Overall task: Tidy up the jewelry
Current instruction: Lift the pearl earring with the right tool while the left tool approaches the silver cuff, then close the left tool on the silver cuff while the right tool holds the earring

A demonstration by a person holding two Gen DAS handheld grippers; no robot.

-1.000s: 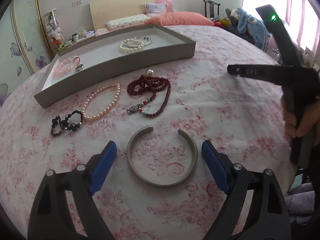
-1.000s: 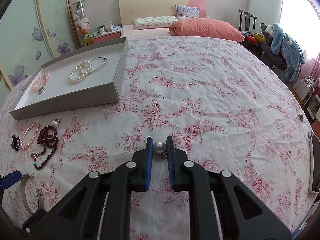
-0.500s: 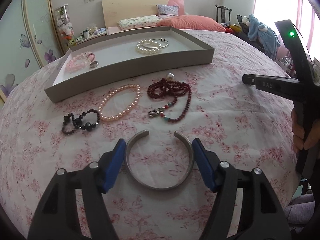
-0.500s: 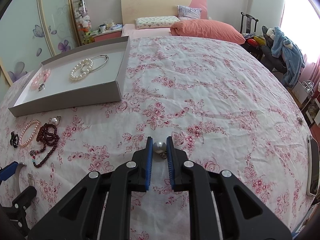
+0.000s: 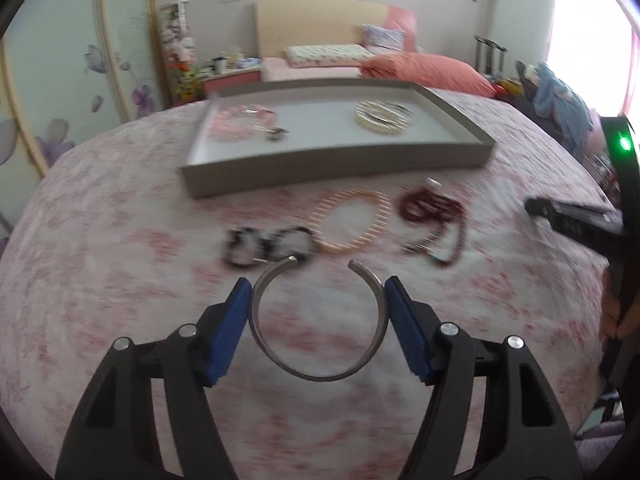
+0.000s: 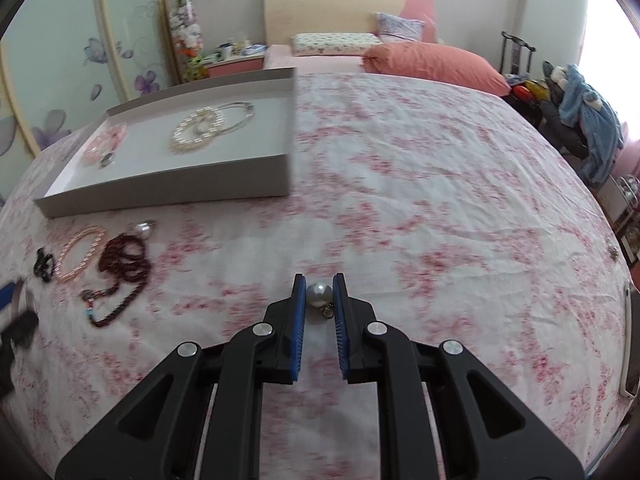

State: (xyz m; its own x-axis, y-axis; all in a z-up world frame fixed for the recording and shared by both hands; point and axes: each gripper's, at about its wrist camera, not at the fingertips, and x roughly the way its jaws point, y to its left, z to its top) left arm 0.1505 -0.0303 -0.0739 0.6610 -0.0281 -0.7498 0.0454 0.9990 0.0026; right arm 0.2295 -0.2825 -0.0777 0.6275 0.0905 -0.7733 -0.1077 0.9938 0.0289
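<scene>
My left gripper point(image 5: 318, 312) is shut on a silver open cuff bangle point(image 5: 320, 372); both blue pads touch its sides and it is sharp against a blurred bed. My right gripper point(image 6: 319, 294) is shut on a pearl earring point(image 6: 319, 294) above the bedspread. A grey tray point(image 5: 340, 160) holds a pink bracelet point(image 5: 236, 124), a ring point(image 5: 276, 133) and a white pearl bracelet point(image 5: 380, 118). In front of the tray lie a black bead bracelet point(image 5: 268, 244), a pink pearl bracelet point(image 5: 352, 220) and dark red beads point(image 5: 434, 220). The tray also shows in the right wrist view point(image 6: 168, 188).
A second pearl earring point(image 6: 143, 229) lies by the red beads point(image 6: 124, 264). The floral bedspread point(image 6: 440, 200) stretches wide to the right. Pillows point(image 6: 432, 64) and a headboard stand at the back. The right gripper's body point(image 5: 592, 224) shows at the right edge of the left wrist view.
My left gripper has closed from wide open onto the silver bangle and swung left with it. My right gripper still holds the pearl earring and has moved slightly nearer the tray.
</scene>
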